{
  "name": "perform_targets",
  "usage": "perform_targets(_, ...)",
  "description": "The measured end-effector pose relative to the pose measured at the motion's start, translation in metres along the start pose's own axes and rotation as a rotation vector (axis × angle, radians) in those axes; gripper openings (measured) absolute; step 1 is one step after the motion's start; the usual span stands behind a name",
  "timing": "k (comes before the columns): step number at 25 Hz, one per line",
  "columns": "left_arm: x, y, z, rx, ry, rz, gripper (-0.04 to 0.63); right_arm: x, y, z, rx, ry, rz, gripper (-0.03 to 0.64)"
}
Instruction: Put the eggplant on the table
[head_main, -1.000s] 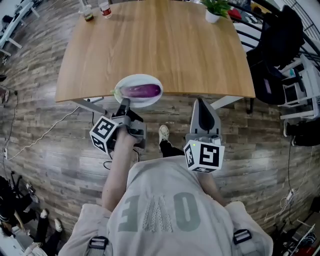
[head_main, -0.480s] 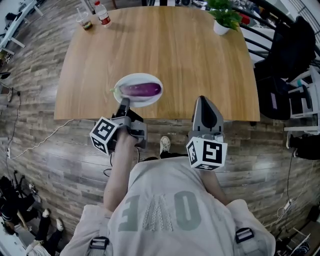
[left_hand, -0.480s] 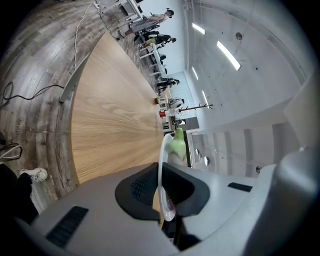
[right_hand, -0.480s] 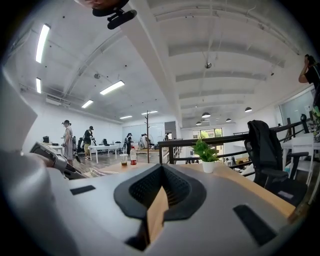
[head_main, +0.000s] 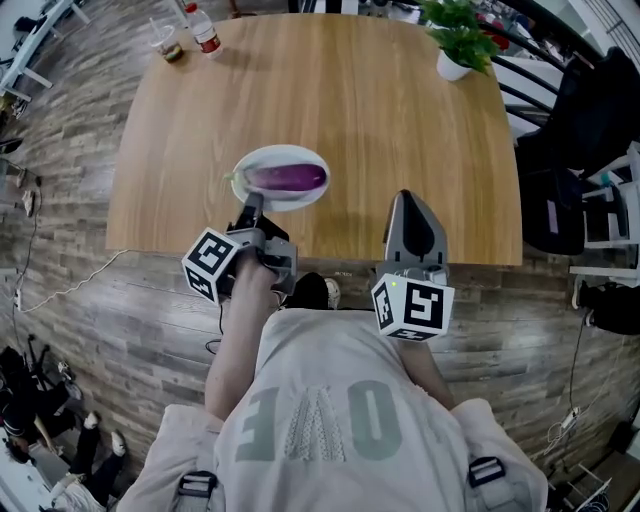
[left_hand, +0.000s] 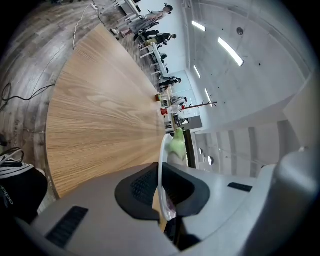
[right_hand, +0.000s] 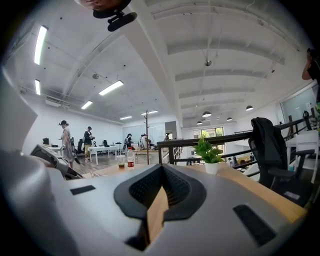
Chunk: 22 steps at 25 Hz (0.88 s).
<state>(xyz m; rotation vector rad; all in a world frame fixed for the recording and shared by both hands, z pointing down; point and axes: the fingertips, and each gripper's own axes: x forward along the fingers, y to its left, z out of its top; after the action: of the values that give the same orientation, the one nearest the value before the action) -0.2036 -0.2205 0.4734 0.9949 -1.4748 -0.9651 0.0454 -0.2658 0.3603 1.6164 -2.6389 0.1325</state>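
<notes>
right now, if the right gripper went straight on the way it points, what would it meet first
Likely nothing: the right gripper points across the light wooden table and the way looks free. The green plant in a white pot stands just right of that line.

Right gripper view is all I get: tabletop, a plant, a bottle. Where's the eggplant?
Observer: On a white plate. The purple eggplant lies across it, to the left of the right hand-held gripper.
Operator: Is the plate free?
Observer: No. The left hand-held gripper is shut on its near rim.
Operator: Is it over the table?
Observer: Yes, over the near left part of the table. I can't tell whether it rests on the wood.
</notes>
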Motion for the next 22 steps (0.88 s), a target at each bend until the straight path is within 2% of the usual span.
perform_targets(10, 0.026, -0.014, -0.001, 0.029, 0.068, -0.020, 0.023, 0.003, -0.010, 0.004, 0.031, -0.021, -0.087, 0.018)
perform_targets(14, 0.038, -0.010, -0.007, 0.071, 0.107, -0.004, 0.022, -0.001, -0.007, 0.017, -0.059, -0.036, -0.138, 0.018)
perform_targets(17, 0.043, -0.008, -0.013, 0.084, 0.142, 0.006, 0.023, 0.001, 0.007, 0.032, -0.130, -0.065, -0.117, 0.018)
perform_targets(22, 0.048, -0.002, -0.019, 0.080, 0.180, 0.017, 0.023, 0.010, 0.030, 0.038, -0.121, -0.072, -0.049, 0.018)
